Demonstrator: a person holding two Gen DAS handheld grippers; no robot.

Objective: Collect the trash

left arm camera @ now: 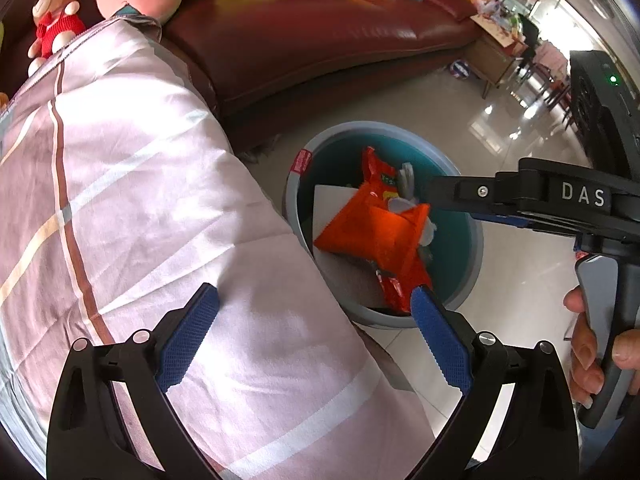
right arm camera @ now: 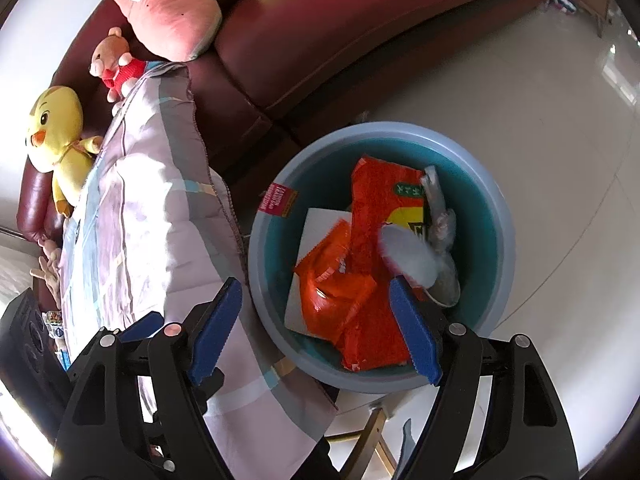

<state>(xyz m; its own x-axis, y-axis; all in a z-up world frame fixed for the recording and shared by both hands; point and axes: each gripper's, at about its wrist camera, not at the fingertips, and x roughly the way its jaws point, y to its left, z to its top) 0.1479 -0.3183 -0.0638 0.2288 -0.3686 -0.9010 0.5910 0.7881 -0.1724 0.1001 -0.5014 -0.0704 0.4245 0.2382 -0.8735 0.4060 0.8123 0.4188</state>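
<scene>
Right gripper [right arm camera: 316, 328] hangs wide apart over the bin [right arm camera: 505, 240], nothing between my blue pads. Just past the fingertip at one o'clock, a pale blurred scrap [right arm camera: 412, 254] sits among the trash, probably loose and dropping, though the blur leaves me unsure. Below it the orange wrappers [right arm camera: 360, 248] and a white card [right arm camera: 320, 228] are heaped at the bin's centre. At nine o'clock the striped quilt [right arm camera: 160, 216] drapes off the maroon sofa [right arm camera: 320, 40]. Left gripper [left arm camera: 316, 332] gapes too, empty, parked above the quilt beside the bin, out of the way.
</scene>
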